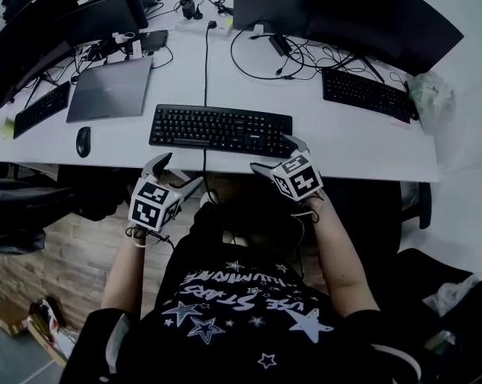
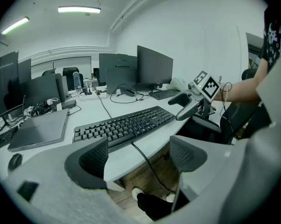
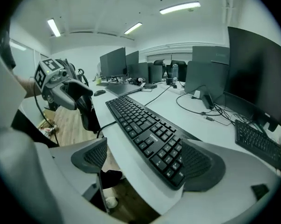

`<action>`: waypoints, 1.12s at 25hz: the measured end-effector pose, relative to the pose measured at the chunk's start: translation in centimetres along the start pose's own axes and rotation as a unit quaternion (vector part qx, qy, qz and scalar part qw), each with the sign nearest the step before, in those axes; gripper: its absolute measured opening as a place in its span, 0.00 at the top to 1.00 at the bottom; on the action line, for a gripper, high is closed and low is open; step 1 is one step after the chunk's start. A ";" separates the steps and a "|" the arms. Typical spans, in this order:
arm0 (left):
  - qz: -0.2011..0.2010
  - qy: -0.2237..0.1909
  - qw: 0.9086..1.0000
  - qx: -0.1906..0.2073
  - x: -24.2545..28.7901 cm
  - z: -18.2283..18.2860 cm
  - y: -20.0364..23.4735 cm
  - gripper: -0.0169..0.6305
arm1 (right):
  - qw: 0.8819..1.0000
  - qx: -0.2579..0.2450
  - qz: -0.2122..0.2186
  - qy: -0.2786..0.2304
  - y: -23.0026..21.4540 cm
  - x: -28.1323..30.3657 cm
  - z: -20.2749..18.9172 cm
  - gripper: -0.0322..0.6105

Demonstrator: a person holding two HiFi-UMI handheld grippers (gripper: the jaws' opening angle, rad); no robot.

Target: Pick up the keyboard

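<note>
Flanking keyboard (image 3: pixel 140 122) end: right gripper (image 3: pixel 147 161)

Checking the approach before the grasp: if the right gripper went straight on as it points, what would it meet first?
Most likely the keyboard, at its right end between the open jaws of the right gripper; the desk edge beneath is close.

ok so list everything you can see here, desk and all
keyboard: one, black, desk front centre
other keyboards: two, black, far right and far left
laptop: one, grey, closed, left of centre
mice: two, black, left of keyboard and far back
monitors: several, black, along the back
cables: several, black, mid desk
desk: one, white
left gripper: one, open, at the desk edge
right gripper: one, open, around the keyboard's right end
</note>
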State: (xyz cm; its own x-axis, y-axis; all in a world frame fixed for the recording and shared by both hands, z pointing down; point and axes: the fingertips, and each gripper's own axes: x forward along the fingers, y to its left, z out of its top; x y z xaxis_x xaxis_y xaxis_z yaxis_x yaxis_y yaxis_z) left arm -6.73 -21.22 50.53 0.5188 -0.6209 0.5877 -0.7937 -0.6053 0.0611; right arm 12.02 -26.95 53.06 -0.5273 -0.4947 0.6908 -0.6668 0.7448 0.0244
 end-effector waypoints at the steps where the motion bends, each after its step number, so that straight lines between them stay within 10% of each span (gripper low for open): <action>1: -0.005 -0.002 1.000 -0.001 0.7 0.5 1.0 0.34 | 1.000 -0.014 0.004 0.009 -0.3 0.7 0.6 0.21; 16: -0.058 -0.003 0.998 0.003 7.4 4.6 11.1 0.34 | 0.947 -0.188 0.133 0.223 -3.2 9.7 2.1 0.11; 28: -0.092 0.021 0.995 0.015 10.0 4.6 13.7 0.34 | 0.889 -0.231 0.211 0.333 -2.8 12.7 0.7 0.10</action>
State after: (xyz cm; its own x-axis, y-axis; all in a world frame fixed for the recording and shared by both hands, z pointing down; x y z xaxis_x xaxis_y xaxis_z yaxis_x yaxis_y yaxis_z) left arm -10.96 -38.04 53.59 0.6401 -0.4780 0.6015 -0.6769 -0.7212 0.1472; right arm 6.82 -35.57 61.29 -0.1479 0.1337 0.9799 -0.1142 0.9819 -0.1512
